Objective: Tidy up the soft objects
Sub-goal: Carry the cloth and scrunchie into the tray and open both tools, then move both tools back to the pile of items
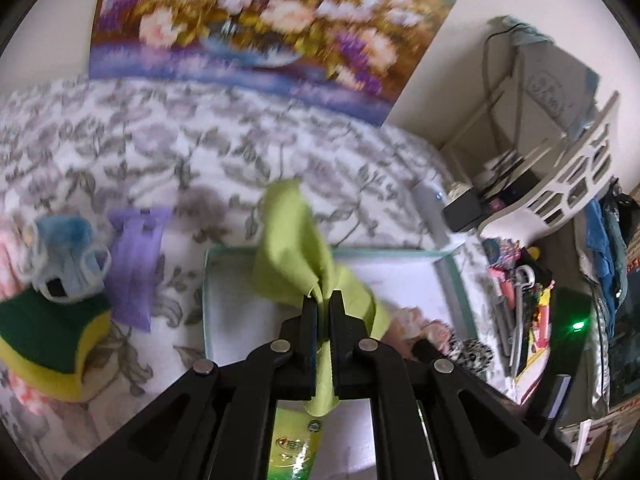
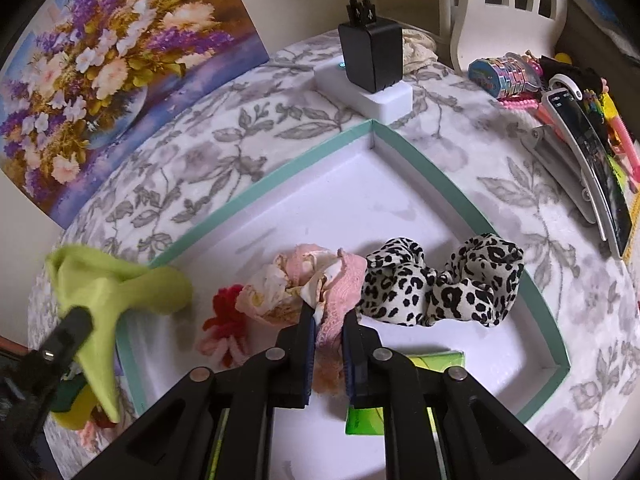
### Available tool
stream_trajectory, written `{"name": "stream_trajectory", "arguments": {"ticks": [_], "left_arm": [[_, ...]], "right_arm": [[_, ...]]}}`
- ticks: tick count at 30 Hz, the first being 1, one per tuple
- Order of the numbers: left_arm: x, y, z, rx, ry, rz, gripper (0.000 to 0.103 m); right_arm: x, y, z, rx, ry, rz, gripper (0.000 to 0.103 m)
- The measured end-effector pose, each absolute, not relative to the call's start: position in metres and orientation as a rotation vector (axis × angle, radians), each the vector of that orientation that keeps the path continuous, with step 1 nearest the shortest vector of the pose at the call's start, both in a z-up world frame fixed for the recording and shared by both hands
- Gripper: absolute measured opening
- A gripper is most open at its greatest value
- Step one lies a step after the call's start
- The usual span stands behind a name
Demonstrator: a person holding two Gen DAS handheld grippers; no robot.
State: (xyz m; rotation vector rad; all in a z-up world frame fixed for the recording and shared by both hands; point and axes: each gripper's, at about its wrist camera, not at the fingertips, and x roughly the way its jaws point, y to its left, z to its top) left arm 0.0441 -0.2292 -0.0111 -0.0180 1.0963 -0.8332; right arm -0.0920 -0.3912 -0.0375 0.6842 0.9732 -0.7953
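In tray (image 2: 256,184): leopard scrunchie (image 2: 444,280), red flower (image 2: 224,320). Arriving: green cloth (image 1: 296,252) clenched in left gripper (image 1: 324,300), pink lace scrunchie (image 2: 320,280) in right gripper (image 2: 328,320). Outstanding at table's left edge: sponge (image 1: 48,340), purple item (image 1: 136,264).

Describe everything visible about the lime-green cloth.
The lime-green cloth looks like thin, soft, felt-like fabric, plain and unpatterned. The left gripper is shut on its bunched middle, so one flap stands above the fingers and a tail hangs below. It hangs at the near-left edge of the teal-rimmed white tray; whether it touches the tray is unclear.
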Motion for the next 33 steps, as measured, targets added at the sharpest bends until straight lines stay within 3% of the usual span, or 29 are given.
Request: {"name": "stream_trajectory", "arguments": {"ticks": [16,18,20,31,33], "left_arm": [[0.045,-0.241,-0.08,0.155,1.288,-0.716,0.007],[0.044,-0.241,-0.082,0.17,1.303,-0.711,0.012],[0.042,-0.242,-0.081,0.19,1.306,-0.707,0.028],[0.045,-0.231,-0.04,0.181,1.26,-0.689,0.057],[0.047,-0.228,-0.034,0.168,1.261,-0.679,0.058]], "right_arm": [[-0.084,-0.39,-0.051,0.652,1.048,-0.792,0.016],[-0.084,-0.39,-0.051,0.659,1.055,-0.784,0.023],[-0.084,-0.389,-0.05,0.667,1.064,-0.775,0.029],[-0.085,-0.382,-0.013,0.638,1.028,-0.76,0.046],[-0.086,-0.381,-0.006,0.626,1.02,-0.758,0.049]]}}
